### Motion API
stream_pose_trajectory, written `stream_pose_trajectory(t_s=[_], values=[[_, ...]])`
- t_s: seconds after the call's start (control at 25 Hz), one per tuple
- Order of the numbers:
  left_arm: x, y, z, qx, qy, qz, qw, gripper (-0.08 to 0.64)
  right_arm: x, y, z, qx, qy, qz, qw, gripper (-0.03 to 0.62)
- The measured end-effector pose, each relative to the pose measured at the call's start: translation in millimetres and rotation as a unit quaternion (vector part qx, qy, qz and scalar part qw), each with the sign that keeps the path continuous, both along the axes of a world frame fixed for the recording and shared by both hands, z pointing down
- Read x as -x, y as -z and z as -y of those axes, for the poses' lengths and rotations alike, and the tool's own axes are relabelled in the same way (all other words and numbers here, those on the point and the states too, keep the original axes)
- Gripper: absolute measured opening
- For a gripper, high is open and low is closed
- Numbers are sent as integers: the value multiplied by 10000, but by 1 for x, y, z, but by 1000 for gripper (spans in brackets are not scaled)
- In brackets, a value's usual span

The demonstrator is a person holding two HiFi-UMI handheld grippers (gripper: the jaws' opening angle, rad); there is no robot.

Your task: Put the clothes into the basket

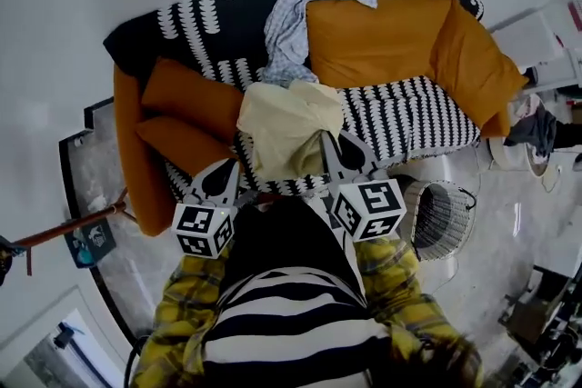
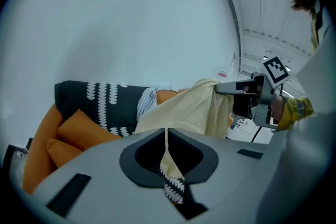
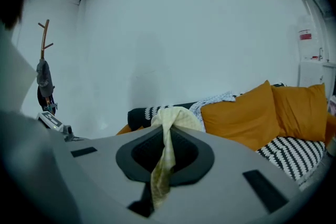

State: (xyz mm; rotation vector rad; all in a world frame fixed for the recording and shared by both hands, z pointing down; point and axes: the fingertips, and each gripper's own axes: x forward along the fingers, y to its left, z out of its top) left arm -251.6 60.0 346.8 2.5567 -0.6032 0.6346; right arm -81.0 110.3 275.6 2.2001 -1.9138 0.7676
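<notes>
- Left gripper (image 1: 224,175): its own view shows the jaws closed together on a thin fold of the pale yellow garment (image 2: 191,110). The cloth runs up out of the seam between the jaws (image 2: 167,139) and spreads away towards the other gripper.
- Right gripper (image 1: 335,148): its own view shows the jaws pressed shut on a bunched, rope-like strip of the same garment (image 3: 169,122). The strip passes through the seam, humps over the jaw tips (image 3: 168,140) and hangs below them.
- Pale yellow garment (image 1: 286,127): it is held at two points, one by each gripper, and hangs as a loose sheet between them, in front of the person and over the front of the sofa seat. Whether its lower edge touches the seat cannot be told.
- Left gripper view: the right gripper (image 2: 247,89) is seen across the sheet, holding its far upper corner.
- Basket (image 1: 446,223): it stands upright on the floor at the person's right, just beside the front edge of the sofa, near the right gripper and apart from the garment.
- Sofa (image 1: 205,32): it has black-and-white patterned upholstery and carries orange cushions (image 1: 377,36).
- Blue-and-white checked garment (image 1: 289,27): it lies draped over the sofa back and down beside the large cushions, and neither gripper touches it.
</notes>
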Motion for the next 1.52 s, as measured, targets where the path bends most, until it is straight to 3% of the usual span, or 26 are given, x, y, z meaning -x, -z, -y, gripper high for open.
stream_pose_trajectory(t_s=[0.48,0.68,1.08,1.24,1.52], values=[[-98,19,-42,-161,-1364,-115,9905,28,-72,55,-82,-530,-1233,-181,9908,35],[-145,26,-81,-213,-1952,-95,9805,28,-108,69,-128,-701,-1713,-210,9825,35],[-241,39,-180,-281,-2694,-150,9625,28,-195,93,-243,-894,-2413,-414,9654,35],[-278,40,-223,-271,-3073,-247,9509,28,-222,99,-297,-870,-2854,-538,9529,35],[-343,43,-307,-240,-3926,-453,9183,28,-260,116,-407,-895,-3749,-911,9182,35]])
